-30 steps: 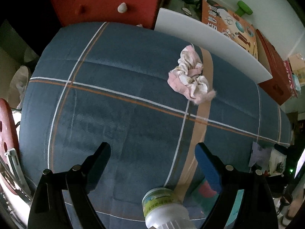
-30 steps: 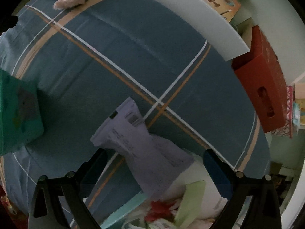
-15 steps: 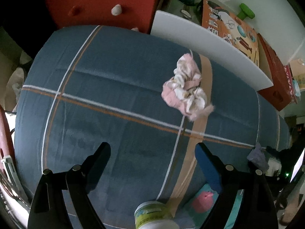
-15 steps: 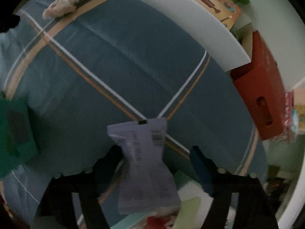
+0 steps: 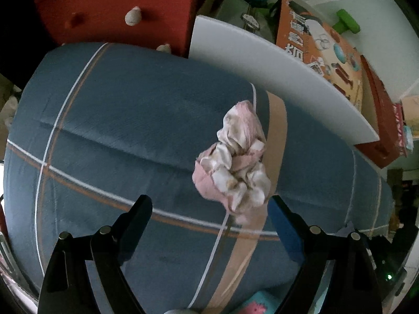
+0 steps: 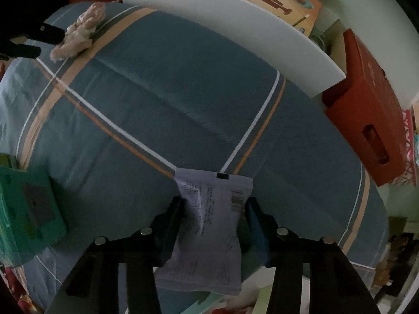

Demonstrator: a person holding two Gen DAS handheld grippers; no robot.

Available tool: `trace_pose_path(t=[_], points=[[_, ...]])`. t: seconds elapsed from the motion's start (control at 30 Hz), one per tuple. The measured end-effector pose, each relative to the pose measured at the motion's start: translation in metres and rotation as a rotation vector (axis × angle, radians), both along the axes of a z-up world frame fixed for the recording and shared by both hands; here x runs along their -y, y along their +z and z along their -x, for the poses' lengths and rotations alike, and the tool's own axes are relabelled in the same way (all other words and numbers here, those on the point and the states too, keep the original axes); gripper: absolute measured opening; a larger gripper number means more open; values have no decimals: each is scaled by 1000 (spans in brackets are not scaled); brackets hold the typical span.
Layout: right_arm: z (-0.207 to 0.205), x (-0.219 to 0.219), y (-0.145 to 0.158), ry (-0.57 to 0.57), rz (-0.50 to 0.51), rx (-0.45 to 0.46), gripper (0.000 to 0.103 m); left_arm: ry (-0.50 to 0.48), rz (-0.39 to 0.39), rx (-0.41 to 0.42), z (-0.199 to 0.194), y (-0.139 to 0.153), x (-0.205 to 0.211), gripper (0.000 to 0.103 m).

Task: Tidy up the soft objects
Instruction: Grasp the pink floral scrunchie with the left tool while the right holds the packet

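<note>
A crumpled pink and cream cloth (image 5: 235, 167) lies on the blue striped cushion (image 5: 131, 130). My left gripper (image 5: 208, 204) hovers open just in front of it, and the cloth's near edge sits beside the blue-padded right finger (image 5: 282, 225). In the right wrist view the same cloth (image 6: 78, 35) lies far off at the top left. My right gripper (image 6: 214, 204) is closing on a pale purple printed packet (image 6: 209, 235). The packet stands upright between the pads and is creased where they press on its sides, above the cushion (image 6: 183, 91).
A white board (image 5: 262, 78) leans along the cushion's far edge, with an orange printed box (image 5: 314, 47) and a red carton (image 6: 366, 130) behind it. A red plush block (image 5: 117, 7) stands at the back left. A green box (image 6: 26, 214) lies on the cushion's left.
The right jaws have narrowed from wide apart onto the purple packet, which has turned upright between them. The left gripper has moved towards the pink cloth, which now lies close to its fingertips.
</note>
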State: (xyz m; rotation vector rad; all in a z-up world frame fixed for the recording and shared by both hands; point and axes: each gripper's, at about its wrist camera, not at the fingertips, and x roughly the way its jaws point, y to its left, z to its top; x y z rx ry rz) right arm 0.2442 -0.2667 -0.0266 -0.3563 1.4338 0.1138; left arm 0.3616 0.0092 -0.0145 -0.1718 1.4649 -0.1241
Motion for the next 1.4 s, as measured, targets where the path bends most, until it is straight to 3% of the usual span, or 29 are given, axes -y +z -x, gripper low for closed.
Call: trace_pose_path(t=[0.07, 0.43, 0.5, 0.73, 0.93, 1.4], points=[[2, 4, 0, 0, -4, 1, 50, 1, 8, -6, -4, -6, 4, 82], [9, 10, 15, -36, -62, 2, 49, 1, 48, -30, -4, -16, 13, 18], [12, 12, 23, -43, -80, 6, 49, -3, 48, -27, 2, -12, 14, 12], [18, 0, 40, -50, -117, 23, 49, -19, 56, 20, 19, 20, 21, 8], [39, -2, 66, -66, -133, 48, 49, -27, 89, 89, 41, 67, 14, 6], [147, -14, 151, -105, -170, 151, 49, -134, 165, 263, 152, 181, 21, 5]])
